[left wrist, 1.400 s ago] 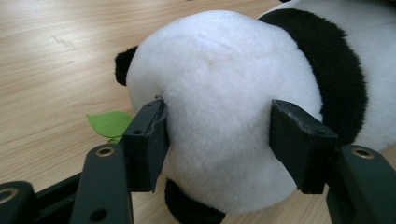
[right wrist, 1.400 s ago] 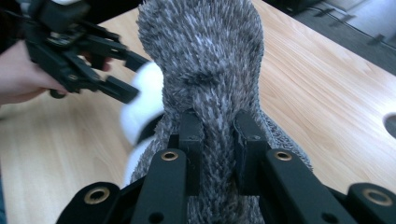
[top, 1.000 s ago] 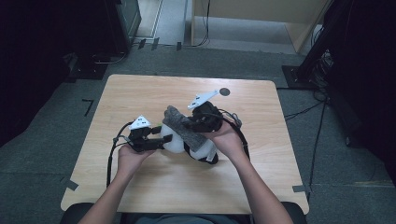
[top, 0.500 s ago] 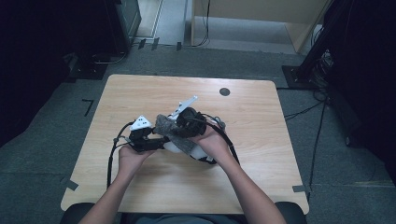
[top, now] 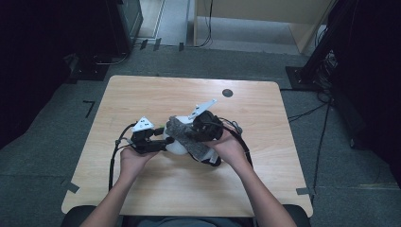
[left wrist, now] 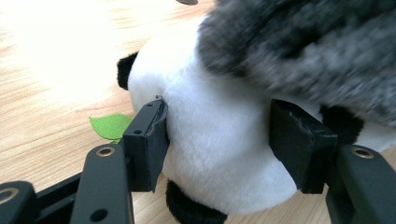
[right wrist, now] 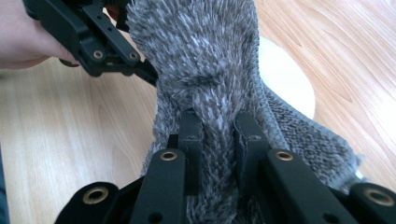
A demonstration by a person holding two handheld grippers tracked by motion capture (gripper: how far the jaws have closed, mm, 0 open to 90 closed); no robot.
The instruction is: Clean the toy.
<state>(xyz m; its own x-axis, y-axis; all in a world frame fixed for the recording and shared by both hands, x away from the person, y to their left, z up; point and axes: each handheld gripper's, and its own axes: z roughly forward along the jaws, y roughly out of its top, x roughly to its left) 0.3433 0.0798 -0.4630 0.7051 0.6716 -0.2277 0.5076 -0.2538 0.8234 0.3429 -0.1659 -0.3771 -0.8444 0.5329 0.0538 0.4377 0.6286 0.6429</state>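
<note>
A white-and-black plush panda [left wrist: 219, 158] lies on the wooden table [top: 142, 94], and my left gripper [left wrist: 219, 126] is shut on its white body, both pads pressed into the plush. A small green felt leaf [left wrist: 109, 126] pokes out beside it. My right gripper [right wrist: 218, 126] is shut on a fuzzy grey cloth [right wrist: 205, 56], which drapes over the panda [right wrist: 285, 79]. From above, the left gripper [top: 163, 141] and right gripper [top: 193, 130] sit close together at mid-table, with the grey cloth [top: 182, 130] across the panda [top: 172, 147].
A round black mark [top: 227, 92] sits near the table's far edge. Black cables trail from both grippers, one looping at the left [top: 113, 156]. Dark equipment and cords stand on the floor around the table.
My right hand has turned and sunk a little with the grey cloth, bringing it lower over the panda. The left gripper has stayed in place on the plush.
</note>
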